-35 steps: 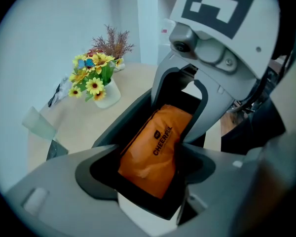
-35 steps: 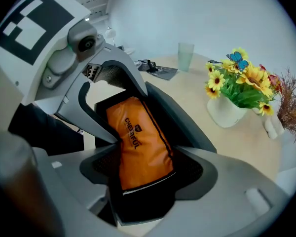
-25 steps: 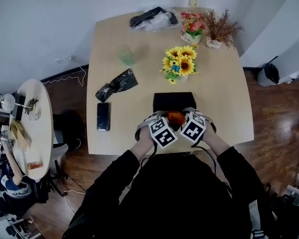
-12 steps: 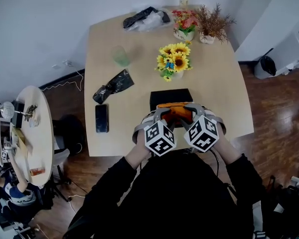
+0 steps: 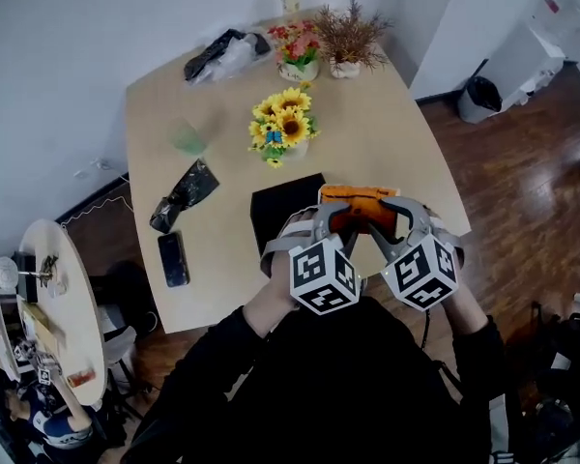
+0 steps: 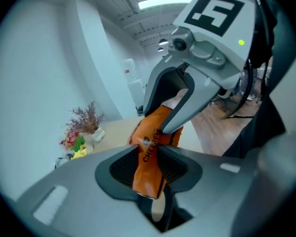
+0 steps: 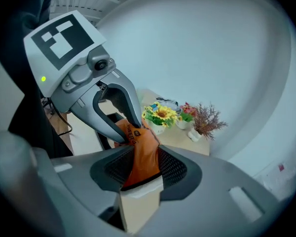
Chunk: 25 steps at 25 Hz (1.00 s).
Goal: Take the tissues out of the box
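Observation:
An orange tissue pack (image 5: 358, 201) hangs in the air between both grippers, just right of the open black box (image 5: 275, 211) on the tan table (image 5: 396, 143). My left gripper (image 5: 331, 222) pinches the pack's left end and my right gripper (image 5: 391, 216) its right end. In the left gripper view the pack (image 6: 150, 157) is squeezed between the ribbed pads of my left gripper (image 6: 150, 169), whose jaws are closing. In the right gripper view the pack (image 7: 143, 154) sits pressed between the pads of my right gripper (image 7: 140, 169), also closing. The box's inside is hidden.
A sunflower vase (image 5: 285, 129) stands behind the box. A green glass (image 5: 188, 141), a black pouch (image 5: 182, 193) and a phone (image 5: 172, 257) lie at the table's left. Flower pots (image 5: 300, 51) and a bag (image 5: 222, 54) sit at the far edge. A round side table (image 5: 63, 307) is on the left.
The orange pack has come up out of the black box and moved right, carried by both grippers. Both pairs of jaws have narrowed on it.

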Available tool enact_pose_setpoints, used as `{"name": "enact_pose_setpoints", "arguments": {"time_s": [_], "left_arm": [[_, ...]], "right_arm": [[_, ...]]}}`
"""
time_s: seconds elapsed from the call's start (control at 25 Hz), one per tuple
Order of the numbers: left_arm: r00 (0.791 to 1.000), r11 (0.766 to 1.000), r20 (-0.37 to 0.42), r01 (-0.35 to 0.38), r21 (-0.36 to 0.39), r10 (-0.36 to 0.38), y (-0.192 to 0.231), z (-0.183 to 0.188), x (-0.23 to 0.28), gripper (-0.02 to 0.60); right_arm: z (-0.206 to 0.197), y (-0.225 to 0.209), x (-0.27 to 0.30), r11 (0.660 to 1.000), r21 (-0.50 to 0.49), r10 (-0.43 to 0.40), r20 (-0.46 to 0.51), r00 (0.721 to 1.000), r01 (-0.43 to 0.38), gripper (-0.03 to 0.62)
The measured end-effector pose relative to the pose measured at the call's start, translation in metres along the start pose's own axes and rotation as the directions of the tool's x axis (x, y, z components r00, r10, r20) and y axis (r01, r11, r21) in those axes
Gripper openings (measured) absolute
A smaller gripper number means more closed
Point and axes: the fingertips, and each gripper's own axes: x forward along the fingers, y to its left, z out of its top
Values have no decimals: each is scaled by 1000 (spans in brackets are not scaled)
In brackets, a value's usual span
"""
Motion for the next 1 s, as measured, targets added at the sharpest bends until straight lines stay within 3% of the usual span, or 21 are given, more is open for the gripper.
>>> {"name": "enact_pose_setpoints", "arguments": {"time_s": [0.16,0.32,0.56,1.0], "left_arm": [[998,996,2,57,67,-57,-22,25,24,98],[995,991,-7,104,83,-103,-38,38,42,95],[989,989,-56,137,54,-134,-46,39,68,92],[969,988,-192,156,-25,-158,-46,5,123,82]], "right_arm": [[-36,-14,-16,997,69,-39,-26,999,41,153],[-62,-19,-24,993,109,-46,-47,998,51,153],[-86,-28,-15,994,108,-1,-56,998,7,153],[-120,-30,43,987,103,126,-52,991,-121,155]]}}
